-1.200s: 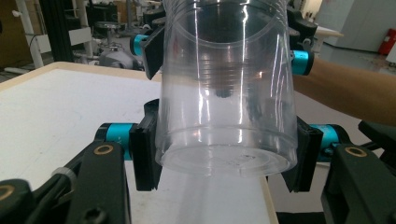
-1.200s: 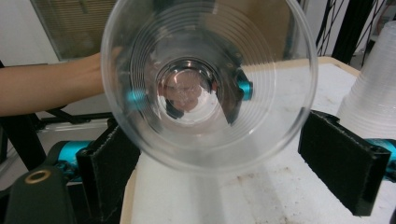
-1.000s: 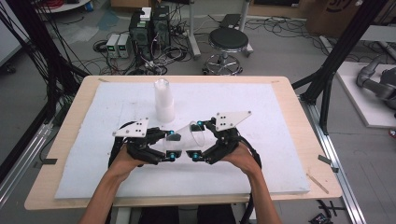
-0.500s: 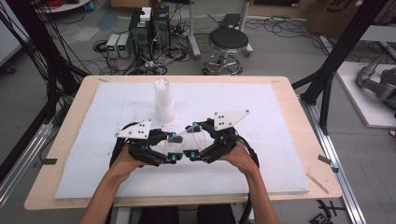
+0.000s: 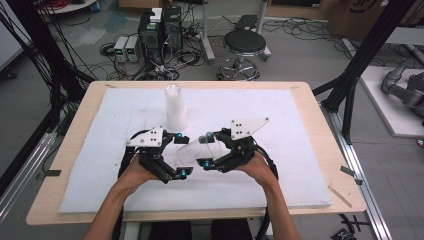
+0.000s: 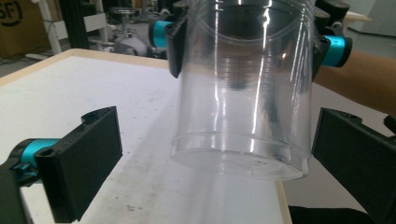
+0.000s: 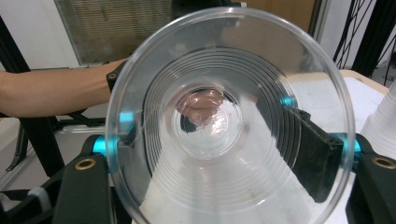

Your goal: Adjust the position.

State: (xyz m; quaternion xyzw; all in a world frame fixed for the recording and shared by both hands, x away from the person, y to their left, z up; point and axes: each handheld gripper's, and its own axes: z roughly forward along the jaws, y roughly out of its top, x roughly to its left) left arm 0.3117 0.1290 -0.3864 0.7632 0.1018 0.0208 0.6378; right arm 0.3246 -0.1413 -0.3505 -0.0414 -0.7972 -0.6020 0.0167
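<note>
A clear plastic cup [image 5: 192, 150] lies on its side in the air between my two grippers, over the white mat. My right gripper [image 5: 205, 150] has just been closing and is shut on the cup [image 7: 224, 116] near its rim, the mouth facing its camera. My left gripper [image 5: 181, 154] has just been opening. Its jaws stand wide on either side of the cup's base [image 6: 243, 163] without touching it. In the left gripper view the right gripper [image 6: 247, 42] clamps the far end of the cup.
A stack of pale cups [image 5: 175, 107] stands upright on the white mat [image 5: 280, 115] just behind the left gripper, and shows at the right edge of the right gripper view [image 7: 380, 126]. The wooden table edge [image 5: 340, 175] runs close on the right.
The left gripper's jaws have spread away from the cup, and the right gripper's jaws have closed in onto it. Both hands have stayed where they were.
</note>
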